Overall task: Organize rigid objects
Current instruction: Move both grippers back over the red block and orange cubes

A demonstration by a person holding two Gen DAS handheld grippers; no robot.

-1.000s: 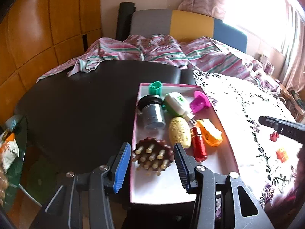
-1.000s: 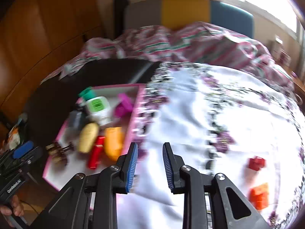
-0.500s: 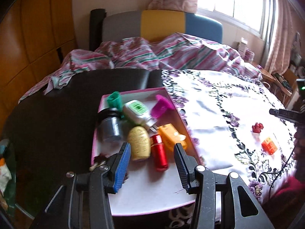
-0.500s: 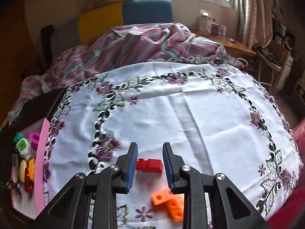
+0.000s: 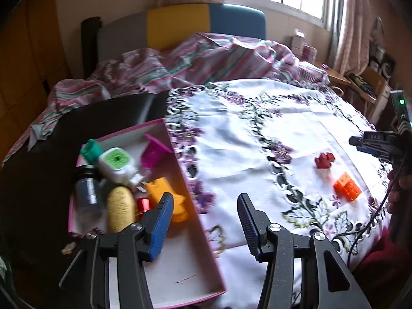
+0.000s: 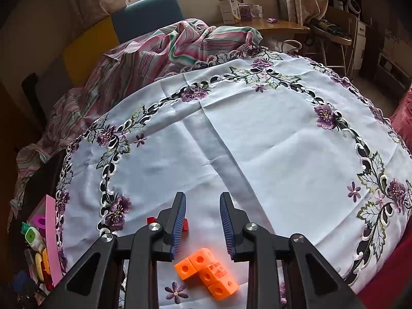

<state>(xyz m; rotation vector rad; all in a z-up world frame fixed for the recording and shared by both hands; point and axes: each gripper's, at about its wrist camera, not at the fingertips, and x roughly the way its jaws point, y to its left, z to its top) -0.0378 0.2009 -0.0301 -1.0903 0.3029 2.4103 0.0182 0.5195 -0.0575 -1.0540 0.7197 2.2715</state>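
The orange plastic block cluster point(image 6: 207, 270) lies on the white embroidered tablecloth point(image 6: 257, 141), just below the right gripper point(image 6: 202, 222), whose jaws stand apart and empty. A small red block point(image 5: 324, 160) sits beside it. The left gripper point(image 5: 204, 225), open too, hangs farther off by the pink-rimmed tray point(image 5: 190, 206).

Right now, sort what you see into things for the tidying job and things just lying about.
For the job:
- pink shallow cardboard tray
- orange plastic cube cluster
- red plastic block
- yellow oval bottle and green-topped white dispenser already in the tray

Lying about:
- striped pink bedsheet
- embroidered white tablecloth
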